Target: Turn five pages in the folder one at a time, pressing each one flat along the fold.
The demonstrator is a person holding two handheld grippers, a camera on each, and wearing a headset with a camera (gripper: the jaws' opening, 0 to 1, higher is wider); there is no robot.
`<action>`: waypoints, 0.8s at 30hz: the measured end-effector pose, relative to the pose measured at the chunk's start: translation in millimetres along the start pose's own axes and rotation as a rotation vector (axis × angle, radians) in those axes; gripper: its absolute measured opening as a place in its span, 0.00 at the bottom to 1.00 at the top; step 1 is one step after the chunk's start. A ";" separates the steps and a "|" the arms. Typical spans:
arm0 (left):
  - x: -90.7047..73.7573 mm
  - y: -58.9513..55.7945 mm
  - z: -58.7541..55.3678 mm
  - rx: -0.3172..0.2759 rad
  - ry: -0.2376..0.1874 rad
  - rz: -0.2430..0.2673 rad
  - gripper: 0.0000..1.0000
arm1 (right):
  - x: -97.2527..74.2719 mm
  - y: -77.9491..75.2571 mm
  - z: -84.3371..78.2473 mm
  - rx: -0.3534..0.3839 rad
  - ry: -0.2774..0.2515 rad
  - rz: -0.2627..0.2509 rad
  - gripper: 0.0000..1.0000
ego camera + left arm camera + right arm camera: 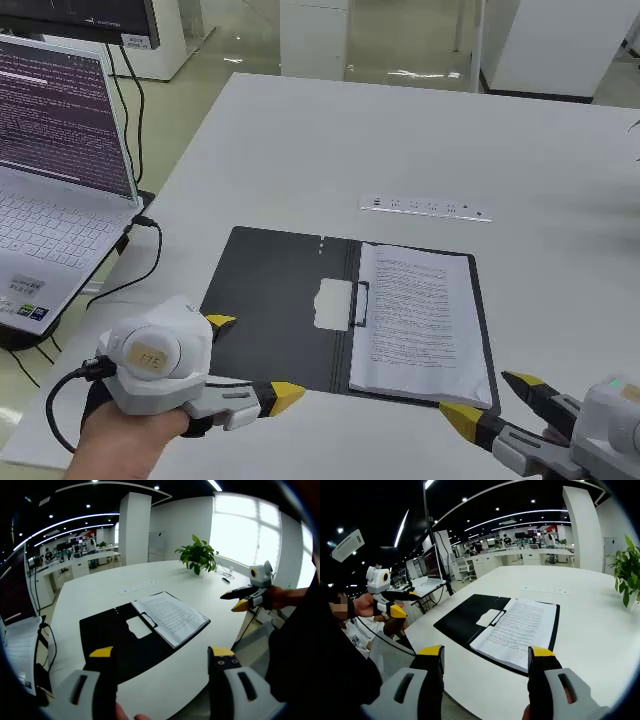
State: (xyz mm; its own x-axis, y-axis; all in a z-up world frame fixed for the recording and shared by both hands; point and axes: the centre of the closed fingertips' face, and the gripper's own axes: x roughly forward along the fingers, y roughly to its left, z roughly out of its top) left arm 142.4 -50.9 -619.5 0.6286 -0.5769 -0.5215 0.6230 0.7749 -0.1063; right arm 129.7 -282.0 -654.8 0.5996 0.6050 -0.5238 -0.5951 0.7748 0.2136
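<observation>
- Head view: black folder [270, 300] lies open on the white table [400, 140], pages [420, 310] on its right side.
- Left gripper [256, 357]: jaws apart, empty.
- Right gripper [488, 398]: jaws apart, empty.

Folder [270, 300], centre of the head view: matte black, with a plain white patch [333, 303] at its middle. Pages [420, 310], right half: white, covered in fine dark lines of print. Table [350, 140]: uniform white. Left gripper [254, 358], lower left, and right gripper [490, 398], lower right — white-grey bodies, black jaws, yellow tips. Laptop [50, 120], upper left: dark purple screen with pale text rows, white keys. Plant [197, 555]: green leaves.
</observation>
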 end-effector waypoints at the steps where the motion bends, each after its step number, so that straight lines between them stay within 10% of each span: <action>1: 0.5 0.7 1.1 0.003 0.001 0.003 0.74 | 0.2 -0.2 -1.2 -0.001 0.006 0.003 0.72; 24: 1.6 -5.4 4.6 -0.005 -0.028 0.028 0.76 | -1.6 0.5 4.0 -0.002 0.010 0.051 0.71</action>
State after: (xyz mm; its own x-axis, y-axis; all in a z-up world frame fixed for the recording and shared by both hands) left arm 142.2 -57.2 -615.9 0.6585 -0.5623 -0.5002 0.6028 0.7920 -0.0968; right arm 130.6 -281.9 -650.6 0.5633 0.6419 -0.5202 -0.6256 0.7427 0.2390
